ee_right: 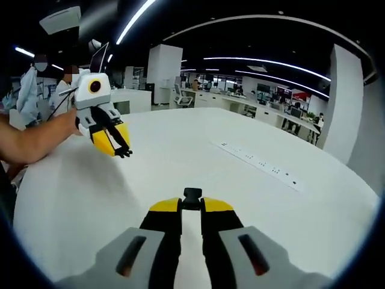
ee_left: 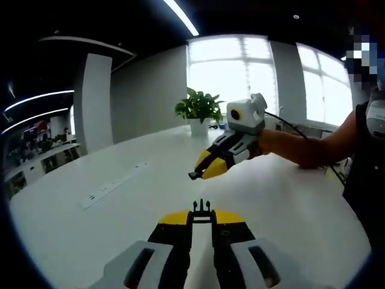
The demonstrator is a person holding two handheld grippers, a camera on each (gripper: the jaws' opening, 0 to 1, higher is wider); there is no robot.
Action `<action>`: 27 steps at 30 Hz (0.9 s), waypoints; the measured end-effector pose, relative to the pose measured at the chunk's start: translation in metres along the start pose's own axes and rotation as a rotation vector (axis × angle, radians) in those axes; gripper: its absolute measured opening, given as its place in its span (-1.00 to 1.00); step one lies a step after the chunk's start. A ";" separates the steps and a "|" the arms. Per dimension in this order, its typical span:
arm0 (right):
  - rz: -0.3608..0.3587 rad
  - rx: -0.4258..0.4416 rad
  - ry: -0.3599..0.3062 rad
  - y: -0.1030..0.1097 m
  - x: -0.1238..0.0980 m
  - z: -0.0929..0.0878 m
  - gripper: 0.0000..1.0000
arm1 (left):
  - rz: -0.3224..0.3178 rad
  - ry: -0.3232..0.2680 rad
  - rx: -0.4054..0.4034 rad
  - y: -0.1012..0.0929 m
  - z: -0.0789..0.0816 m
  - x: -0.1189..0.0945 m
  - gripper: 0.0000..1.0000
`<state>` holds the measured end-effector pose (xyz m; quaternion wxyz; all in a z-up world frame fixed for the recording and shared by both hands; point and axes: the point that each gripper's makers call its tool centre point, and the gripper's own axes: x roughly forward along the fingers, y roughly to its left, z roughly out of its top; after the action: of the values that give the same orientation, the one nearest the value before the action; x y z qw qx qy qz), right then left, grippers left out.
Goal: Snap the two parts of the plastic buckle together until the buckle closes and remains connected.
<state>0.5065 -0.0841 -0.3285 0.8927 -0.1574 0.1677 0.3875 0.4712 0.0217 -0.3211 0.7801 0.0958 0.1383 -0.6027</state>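
My left gripper is shut on the black pronged buckle part, whose prongs stick out past the yellow tips. My right gripper is shut on the other black buckle part. The two halves are apart, both held in the air over the white table. In the left gripper view the right gripper comes in from the right, its buckle part pointing down-left. In the right gripper view the left gripper hangs at upper left with the pronged part at its tip.
A power strip is set into the table. A potted plant stands at the table's far edge by the windows. A person's forearm holds each gripper. Two people stand at the far left.
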 end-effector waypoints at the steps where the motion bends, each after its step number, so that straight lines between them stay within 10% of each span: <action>1: 0.007 -0.005 0.004 0.002 -0.001 -0.001 -0.79 | -0.006 0.004 0.001 -0.002 -0.001 0.000 -0.80; 27: 0.092 -0.063 0.002 0.031 -0.019 -0.008 -0.79 | -0.023 0.086 0.027 -0.024 -0.019 -0.002 -0.79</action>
<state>0.4700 -0.0793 -0.3326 0.8685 -0.1779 0.1634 0.4329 0.4453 0.0234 -0.3377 0.7651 0.1303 0.1645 -0.6087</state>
